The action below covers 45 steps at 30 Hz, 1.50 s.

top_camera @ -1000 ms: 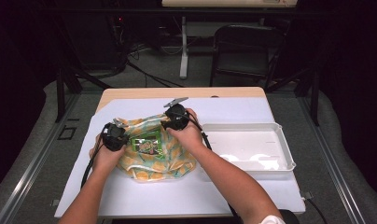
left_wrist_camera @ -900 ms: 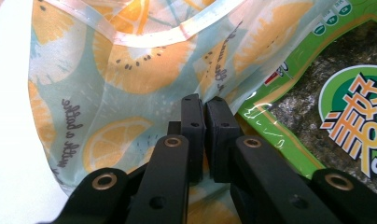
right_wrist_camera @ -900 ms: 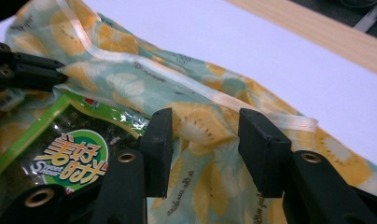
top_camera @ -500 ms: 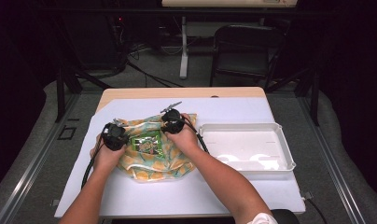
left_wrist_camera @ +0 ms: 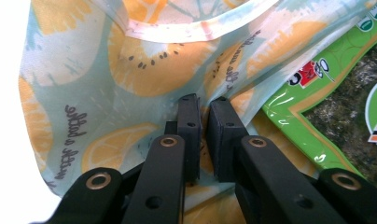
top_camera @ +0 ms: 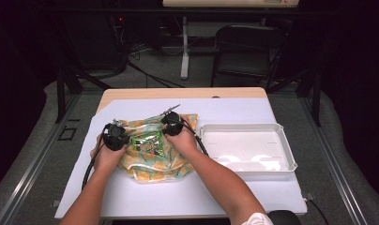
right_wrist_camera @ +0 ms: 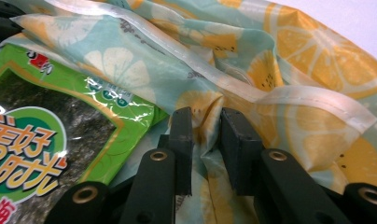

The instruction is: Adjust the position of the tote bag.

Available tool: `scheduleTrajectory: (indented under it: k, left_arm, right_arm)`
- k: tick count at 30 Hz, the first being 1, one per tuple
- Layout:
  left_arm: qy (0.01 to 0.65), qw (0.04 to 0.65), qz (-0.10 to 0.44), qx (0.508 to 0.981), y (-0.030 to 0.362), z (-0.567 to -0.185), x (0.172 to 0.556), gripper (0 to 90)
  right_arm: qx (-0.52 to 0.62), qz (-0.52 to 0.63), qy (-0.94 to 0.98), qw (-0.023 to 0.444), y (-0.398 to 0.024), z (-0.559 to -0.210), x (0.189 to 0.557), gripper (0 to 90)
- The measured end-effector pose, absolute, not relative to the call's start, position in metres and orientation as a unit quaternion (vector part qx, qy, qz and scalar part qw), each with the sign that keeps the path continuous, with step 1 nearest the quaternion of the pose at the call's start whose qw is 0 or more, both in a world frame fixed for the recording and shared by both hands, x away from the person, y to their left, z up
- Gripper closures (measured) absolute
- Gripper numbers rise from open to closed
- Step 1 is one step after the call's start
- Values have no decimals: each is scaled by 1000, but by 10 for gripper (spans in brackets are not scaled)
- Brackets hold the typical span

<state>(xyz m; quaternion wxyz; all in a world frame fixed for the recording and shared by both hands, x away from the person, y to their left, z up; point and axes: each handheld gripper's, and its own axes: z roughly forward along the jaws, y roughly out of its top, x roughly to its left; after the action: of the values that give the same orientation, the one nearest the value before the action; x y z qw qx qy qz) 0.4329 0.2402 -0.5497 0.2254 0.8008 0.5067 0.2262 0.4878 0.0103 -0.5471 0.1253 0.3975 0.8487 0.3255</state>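
Fingers of right gripper (right_wrist_camera: 206, 122) lowered, closing, seemingly pinching bag (right_wrist_camera: 289, 60)

Bag (left_wrist_camera: 107, 70) fabric is carrying small dark script beside the citrus slices; in the left gripper view it is running sideways and not reading clearly. Green snack packet (right_wrist_camera: 60, 135) is showing large orange-yellow Chinese characters, "好" among them, plus a small red logo at its top corner, too small to read.

Black two-jaw left tongs (left_wrist_camera: 203, 135) and right tongs (right_wrist_camera: 206, 144) have brass-ringed rivet holes, trailing black cables; short white sleeve at right.
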Motion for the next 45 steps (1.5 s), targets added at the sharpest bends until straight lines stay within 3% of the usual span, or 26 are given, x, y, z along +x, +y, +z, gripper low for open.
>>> scheduleTrajectory:
  k: [24,31,35,45]
  left_arm:
    - [518,226,250,786,242,-553,438,849]
    - [510,261,218,791,249,-539,429,759]
    - [497,276,223,792,248,-532,421,753]
    - [490,271,206,802,250,-537,413,681]
  right_arm:
    - [411,313,845,135,10,-552,491,802]
    - [417,322,840,133,10,-553,491,800]
    - [419,322,839,132,9,-553,491,799]
    - [418,322,839,133,9,-553,491,799]
